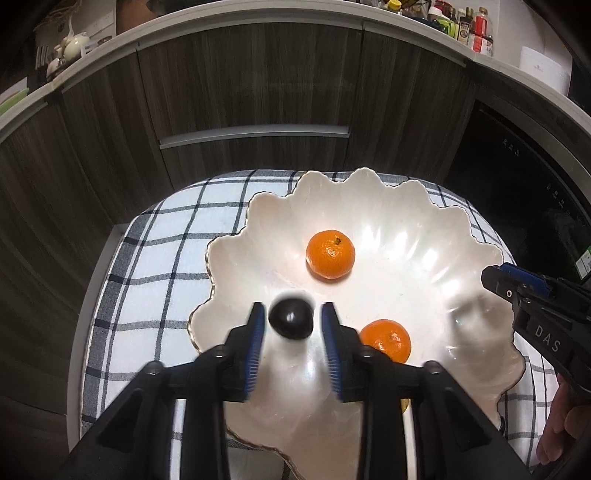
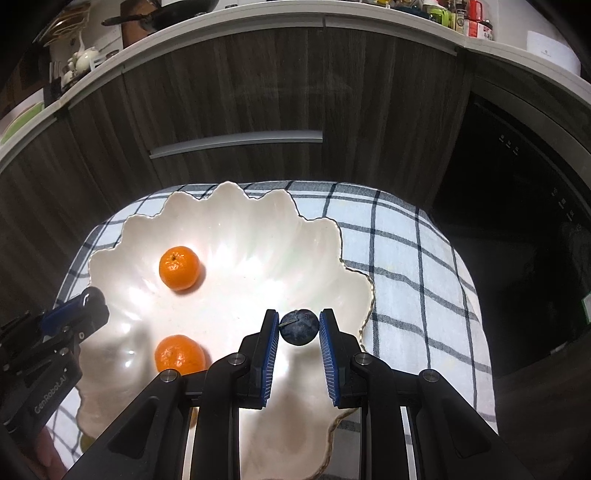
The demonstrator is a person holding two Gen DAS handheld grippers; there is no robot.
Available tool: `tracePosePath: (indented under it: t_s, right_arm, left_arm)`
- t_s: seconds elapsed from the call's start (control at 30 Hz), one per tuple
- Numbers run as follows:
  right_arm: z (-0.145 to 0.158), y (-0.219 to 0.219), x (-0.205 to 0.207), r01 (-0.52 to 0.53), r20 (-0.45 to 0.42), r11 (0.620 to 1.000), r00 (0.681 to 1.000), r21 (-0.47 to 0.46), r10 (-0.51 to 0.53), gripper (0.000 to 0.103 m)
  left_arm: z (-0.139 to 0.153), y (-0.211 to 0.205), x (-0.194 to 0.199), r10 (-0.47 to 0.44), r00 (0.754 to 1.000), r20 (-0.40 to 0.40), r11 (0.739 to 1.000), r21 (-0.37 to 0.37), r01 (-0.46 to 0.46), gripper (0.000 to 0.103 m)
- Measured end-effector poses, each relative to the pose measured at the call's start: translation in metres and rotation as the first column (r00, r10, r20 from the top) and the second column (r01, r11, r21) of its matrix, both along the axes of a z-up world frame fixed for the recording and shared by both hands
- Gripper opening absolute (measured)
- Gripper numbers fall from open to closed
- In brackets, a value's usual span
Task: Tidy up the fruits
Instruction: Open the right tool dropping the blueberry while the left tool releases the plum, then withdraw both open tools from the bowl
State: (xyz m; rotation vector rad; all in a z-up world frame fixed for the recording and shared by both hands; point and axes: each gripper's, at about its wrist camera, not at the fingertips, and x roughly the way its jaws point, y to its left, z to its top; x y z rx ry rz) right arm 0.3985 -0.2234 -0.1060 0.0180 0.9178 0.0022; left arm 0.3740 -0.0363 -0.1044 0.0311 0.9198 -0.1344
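A white scalloped bowl (image 1: 424,236) (image 2: 258,229) sits on a checked cloth and holds two mandarins (image 1: 330,253) (image 1: 388,339), which also show in the right wrist view (image 2: 179,267) (image 2: 179,353). In the left wrist view a dark plum (image 1: 291,319) lies blurred between the fingers of my left gripper (image 1: 293,317), with gaps on both sides; the jaws stand open over the bowl's left part. My right gripper (image 2: 299,326) is shut on a second dark plum (image 2: 299,327) above the bowl's right rim. Each gripper shows at the edge of the other's view.
The blue-and-white checked cloth (image 2: 424,266) covers a small table. Dark wood cabinets with a metal handle (image 1: 255,134) stand behind it. A counter above carries bottles (image 1: 476,29) and teaware (image 1: 70,46). A dark appliance (image 2: 517,206) is at the right.
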Motion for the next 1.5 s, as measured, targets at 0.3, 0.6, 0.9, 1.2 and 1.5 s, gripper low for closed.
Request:
tracePosePath:
  t_s: [0.3, 0.6, 0.9, 1.2, 1.5]
  right_arm:
    - [0.003, -0.002, -0.003, 0.029, 0.010, 0.999, 1.000, -0.013, -0.029, 0.056]
    - [0.020, -0.001, -0.011, 0.032, 0.049, 0.999, 0.998, -0.018, -0.031, 0.062]
    - [0.035, 0.002, -0.026, 0.026, 0.077, 0.999, 0.997, -0.018, -0.025, 0.062]
    - [0.053, 0.004, -0.043, 0.022, 0.112, 1.000, 0.994, -0.019, -0.020, 0.062]
    - [0.062, 0.005, -0.058, 0.019, 0.132, 1.000, 0.991, -0.017, -0.016, 0.062]
  left_arm:
    - [0.007, 0.002, -0.003, 0.011, 1.000, 0.022, 1.000, 0.003, -0.011, 0.062]
    - [0.020, 0.004, -0.011, 0.018, 0.999, 0.048, 1.000, 0.001, -0.018, 0.075]
    - [0.039, 0.007, -0.026, 0.020, 0.996, 0.083, 1.000, 0.008, -0.021, 0.076]
    - [0.057, 0.009, -0.043, 0.014, 0.993, 0.114, 1.000, 0.007, -0.015, 0.076]
    - [0.067, 0.012, -0.059, 0.011, 0.991, 0.135, 1.000, 0.009, -0.012, 0.076]
